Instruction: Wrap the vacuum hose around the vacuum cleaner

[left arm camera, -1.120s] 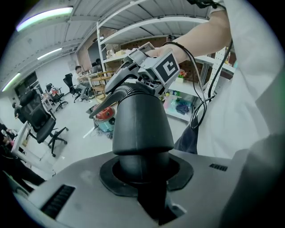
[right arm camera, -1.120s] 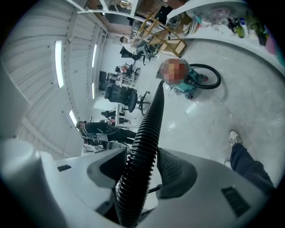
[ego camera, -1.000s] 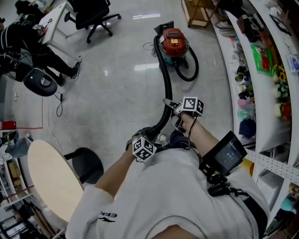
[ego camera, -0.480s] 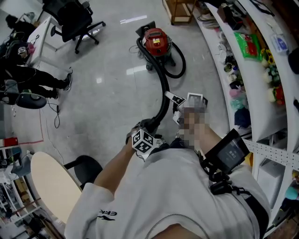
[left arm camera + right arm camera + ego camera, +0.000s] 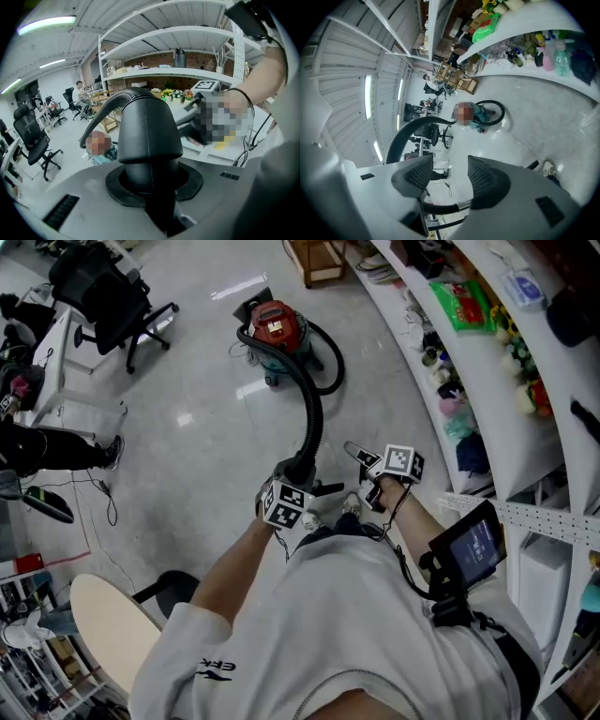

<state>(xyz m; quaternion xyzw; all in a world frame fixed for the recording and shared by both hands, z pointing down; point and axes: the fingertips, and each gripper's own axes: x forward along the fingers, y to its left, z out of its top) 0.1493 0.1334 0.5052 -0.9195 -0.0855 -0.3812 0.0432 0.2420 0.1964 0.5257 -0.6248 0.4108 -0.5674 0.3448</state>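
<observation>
1. Head view: my left tongs [image 5: 292, 486] are clamped on the free end of the black vacuum hose [image 5: 312, 418], just in front of my body. From there the hose climbs across the pale floor [image 5: 206, 427] and bends round the right side of the red vacuum cleaner [image 5: 277, 324] in one loop. The cleaner stands on the floor, well apart from me. My right tongs [image 5: 362, 455] hang just beside the hose end with nothing in them. A black office chair [image 5: 105, 292] stands at upper left. The curved white shelves [image 5: 487, 362] run down the right side. A round pale desk [image 5: 112, 634] shows at lower left.

2. Left gripper view: the thick black cuff of the vacuum hose [image 5: 149, 136] fills the gap between the jaws, which close narrowly on it. Its ribbed length arches away to the left. The vacuum cleaner [image 5: 110, 152] sits low behind it, partly under a blurred patch. My right hand and its marker cube [image 5: 205, 86] show at the right, before the shelves.

3. Right gripper view: the right tongs [image 5: 446, 176] stand wide, and only floor shows between the ribbed pads [image 5: 485, 177]. The vacuum hose [image 5: 401, 136] arcs past on the left without touching them. Far off, the vacuum cleaner [image 5: 479, 117] stands with a hose loop at its side.
</observation>
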